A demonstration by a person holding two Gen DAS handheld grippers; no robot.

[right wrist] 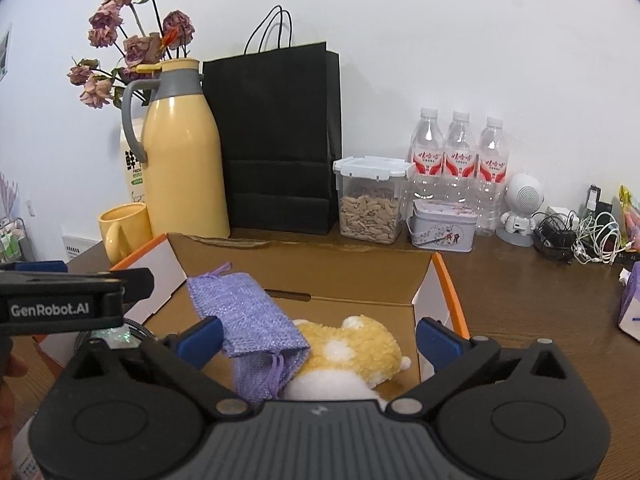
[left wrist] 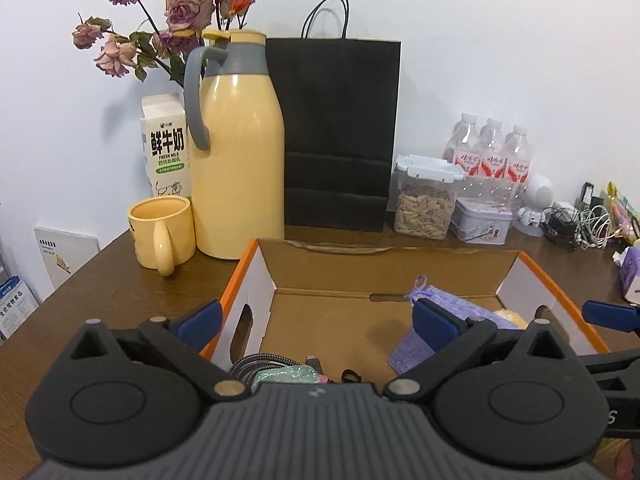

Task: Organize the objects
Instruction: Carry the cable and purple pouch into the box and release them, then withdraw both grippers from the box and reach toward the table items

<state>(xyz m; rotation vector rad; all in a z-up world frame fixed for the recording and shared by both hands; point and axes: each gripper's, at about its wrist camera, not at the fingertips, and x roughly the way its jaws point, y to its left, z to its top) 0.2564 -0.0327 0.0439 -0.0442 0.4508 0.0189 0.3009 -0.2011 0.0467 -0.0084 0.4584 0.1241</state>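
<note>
An open cardboard box point(left wrist: 384, 258) point(right wrist: 304, 258) with orange edges sits on the brown table. Inside lie a purple knitted pouch point(right wrist: 248, 312) point(left wrist: 460, 308), a yellow and white plush toy point(right wrist: 356, 344), a braided cable point(left wrist: 256, 362) and a small glittery green item point(left wrist: 286, 374). My left gripper point(left wrist: 318, 320) hangs over the box's near left side, open, nothing between its blue pads. My right gripper point(right wrist: 320, 338) hovers over the pouch and plush, open and holding nothing. The left gripper's body point(right wrist: 60, 300) shows at the left of the right wrist view.
Behind the box stand a yellow mug point(left wrist: 162, 232), a yellow thermos jug point(left wrist: 236, 152), a milk carton point(left wrist: 166, 148), dried roses, a black paper bag point(left wrist: 338, 132), a seed jar point(right wrist: 370, 200), a tin point(right wrist: 442, 230), three water bottles point(right wrist: 458, 160), a white speaker figure and tangled cables point(right wrist: 580, 236).
</note>
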